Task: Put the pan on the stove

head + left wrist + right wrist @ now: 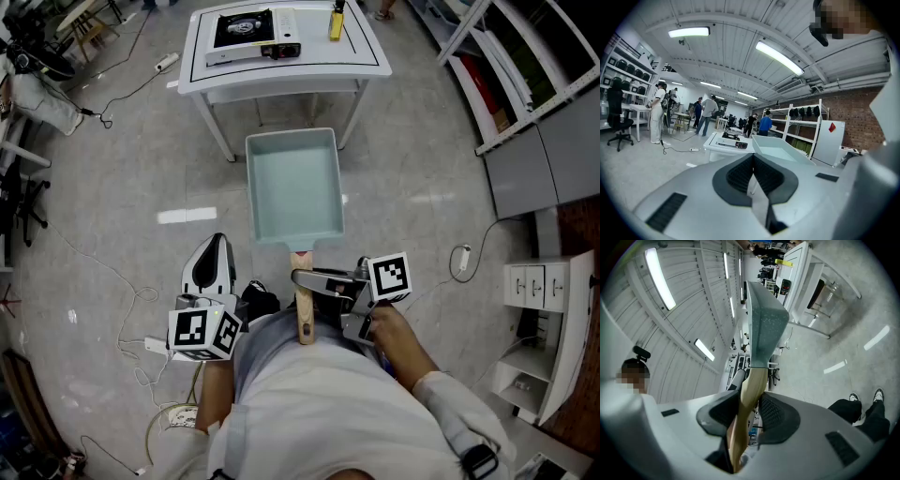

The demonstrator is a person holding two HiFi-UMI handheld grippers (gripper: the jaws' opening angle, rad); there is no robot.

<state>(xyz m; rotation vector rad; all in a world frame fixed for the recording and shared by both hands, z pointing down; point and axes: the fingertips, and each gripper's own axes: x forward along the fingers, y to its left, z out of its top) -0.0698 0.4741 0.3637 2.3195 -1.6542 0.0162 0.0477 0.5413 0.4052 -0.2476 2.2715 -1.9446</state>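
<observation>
- The step in hand looks like the carry. Keep the pan level, reaching out ahead of the right fingers, and bring it up to the stove on the tabletop, which is well beyond them.
- Set it down flat on the stove before letting go, since a long pan held by its end could tip.
- The right fingers stand fairly wide but are clamped on the wooden handle.
- The left fingers are pressed together on nothing, apart from the pan.

head view looks steeply down, gripper views forward; all three share the table.
</observation>
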